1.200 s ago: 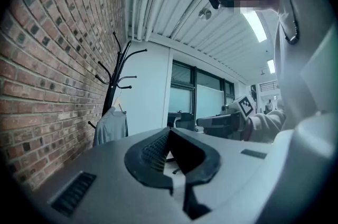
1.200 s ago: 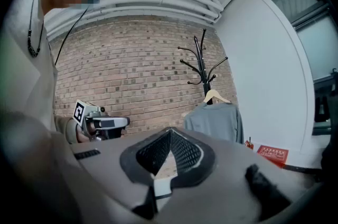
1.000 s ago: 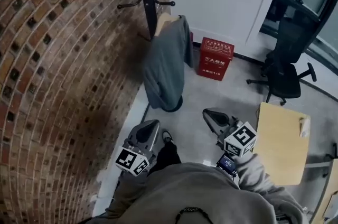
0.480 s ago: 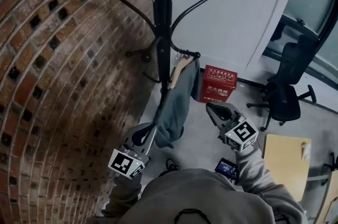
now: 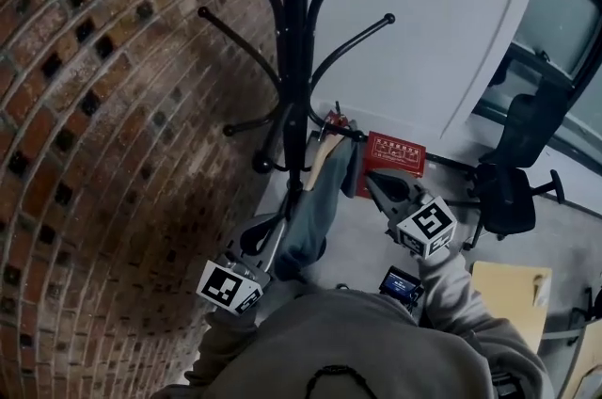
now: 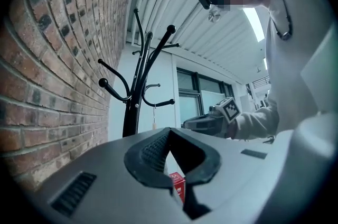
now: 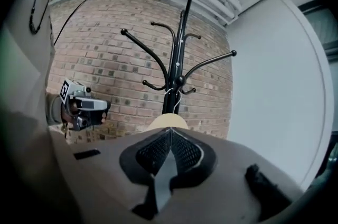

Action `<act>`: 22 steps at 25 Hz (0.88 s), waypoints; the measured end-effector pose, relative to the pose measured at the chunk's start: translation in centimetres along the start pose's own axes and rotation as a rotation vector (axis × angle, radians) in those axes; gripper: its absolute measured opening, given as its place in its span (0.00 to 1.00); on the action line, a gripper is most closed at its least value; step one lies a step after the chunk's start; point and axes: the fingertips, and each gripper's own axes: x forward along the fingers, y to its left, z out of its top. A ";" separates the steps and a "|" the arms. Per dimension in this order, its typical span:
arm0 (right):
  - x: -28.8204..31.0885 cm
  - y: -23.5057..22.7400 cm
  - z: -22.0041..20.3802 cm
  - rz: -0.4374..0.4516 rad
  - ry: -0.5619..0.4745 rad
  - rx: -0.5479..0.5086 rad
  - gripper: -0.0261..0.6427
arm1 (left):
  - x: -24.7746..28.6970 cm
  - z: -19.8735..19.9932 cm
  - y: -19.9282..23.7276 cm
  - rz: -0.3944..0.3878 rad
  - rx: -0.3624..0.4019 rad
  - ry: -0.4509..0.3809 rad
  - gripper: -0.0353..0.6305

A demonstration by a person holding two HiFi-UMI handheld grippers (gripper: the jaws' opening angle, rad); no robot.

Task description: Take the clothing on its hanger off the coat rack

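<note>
Left tongs (image 6: pixel 168 132) and right tongs (image 7: pixel 169 130) closed; garment (image 5: pixel 315 204) hangs on coat rack (image 5: pixel 295 30).

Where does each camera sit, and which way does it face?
Head view: on the head, looking steeply down at coat rack, garment, left gripper, right gripper; sleeves show.
Left gripper view: along its shut jaws toward the rack; right gripper, sleeve show.
Right gripper view: along its shut jaws toward rack and brick wall; left gripper shows.
Shared: all show the rack.
</note>
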 end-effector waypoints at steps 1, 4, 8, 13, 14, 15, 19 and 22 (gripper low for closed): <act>0.5 -0.2 -0.2 0.007 0.005 -0.017 0.05 | 0.2 0.0 0.3 0.008 0.002 0.003 0.06; 2.5 -1.2 -1.0 -0.018 0.018 -0.127 0.06 | 0.1 -0.2 1.9 0.053 -0.030 0.001 0.06; 5.9 -2.9 -3.6 -0.058 0.146 -0.439 0.39 | -0.2 -0.3 3.5 0.107 -0.044 -0.009 0.06; 10.2 -4.2 -4.6 -0.007 0.190 -0.593 0.42 | -0.8 0.2 3.9 0.099 -0.051 -0.029 0.06; 10.8 -4.3 -4.5 -0.005 0.189 -0.612 0.42 | -0.9 0.2 3.7 0.092 -0.047 -0.030 0.06; 11.4 -4.3 -4.5 -0.007 0.191 -0.638 0.42 | -1.0 0.2 3.7 0.091 -0.040 -0.028 0.06; 13.8 -3.9 -5.1 -0.005 0.217 -0.722 0.42 | -1.8 -0.5 4.7 0.133 -0.042 0.000 0.06; 15.1 -3.6 -5.1 -0.015 0.199 -0.766 0.42 | -2.5 -0.7 5.3 0.158 -0.047 -0.008 0.06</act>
